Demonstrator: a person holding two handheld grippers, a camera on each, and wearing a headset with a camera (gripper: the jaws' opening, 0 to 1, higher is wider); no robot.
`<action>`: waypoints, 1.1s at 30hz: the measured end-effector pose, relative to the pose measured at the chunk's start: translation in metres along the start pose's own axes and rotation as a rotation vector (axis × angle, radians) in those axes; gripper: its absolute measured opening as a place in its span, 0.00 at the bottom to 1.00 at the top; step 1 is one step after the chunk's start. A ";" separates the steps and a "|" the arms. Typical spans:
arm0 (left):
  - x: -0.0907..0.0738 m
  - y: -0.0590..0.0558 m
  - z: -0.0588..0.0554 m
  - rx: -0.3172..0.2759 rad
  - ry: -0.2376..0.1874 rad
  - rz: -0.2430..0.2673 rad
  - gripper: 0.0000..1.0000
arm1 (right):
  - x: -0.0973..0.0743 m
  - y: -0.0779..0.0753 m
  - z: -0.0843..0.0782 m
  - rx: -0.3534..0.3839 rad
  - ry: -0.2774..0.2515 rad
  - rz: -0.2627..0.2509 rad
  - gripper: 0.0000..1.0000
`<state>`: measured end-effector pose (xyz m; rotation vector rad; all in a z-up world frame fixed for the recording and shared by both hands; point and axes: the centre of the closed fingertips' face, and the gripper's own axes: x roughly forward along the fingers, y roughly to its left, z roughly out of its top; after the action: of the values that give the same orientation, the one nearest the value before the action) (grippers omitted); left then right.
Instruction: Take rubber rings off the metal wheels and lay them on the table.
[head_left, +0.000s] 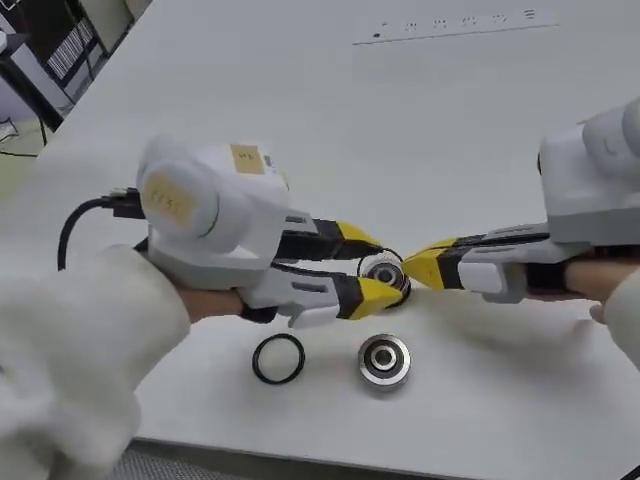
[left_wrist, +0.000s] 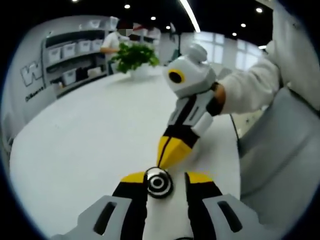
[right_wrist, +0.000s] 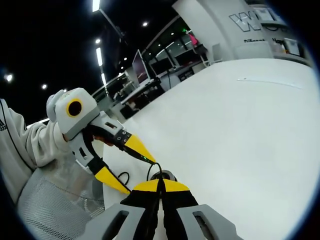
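Loose ring (head_left: 278, 359) flat on the table (head_left: 300, 120) near the front edge, bare wheel (head_left: 384, 361) just right of it. Behind these, left gripper (head_left: 380, 268) coming in from the left, jaws apart and straddling the wheel (head_left: 384, 272). In the left gripper view, a sliver of table between wheel and one jaw, so probably bracing, not clamping. Wheel lying flat, axle upright. Ring (right_wrist: 153, 167) partly off the rim, a thin black loop standing up toward the right gripper (right_wrist: 160, 186), jaws pressed together and apparently pinching it. Right gripper's tip at the wheel's right side, opposite the left gripper. Likely next: pulling the loop up and rightward, away from the left gripper, to peel it over the rim, then laying it beside the loose ring.
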<state>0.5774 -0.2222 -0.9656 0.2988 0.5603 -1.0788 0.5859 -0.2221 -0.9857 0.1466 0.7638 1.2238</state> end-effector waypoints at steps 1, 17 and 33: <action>-0.003 -0.001 0.004 0.011 -0.011 -0.004 0.35 | -0.001 0.001 0.001 0.000 -0.002 -0.001 0.00; -0.084 -0.015 0.043 0.117 -0.093 0.052 0.66 | -0.030 0.033 0.009 -0.037 -0.008 -0.028 0.00; -0.159 -0.023 0.010 0.104 -0.128 0.150 0.72 | -0.028 0.081 0.008 -0.076 0.053 -0.014 0.00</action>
<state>0.5037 -0.1191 -0.8660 0.3542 0.3621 -0.9753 0.5234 -0.2151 -0.9276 0.0469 0.7616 1.2456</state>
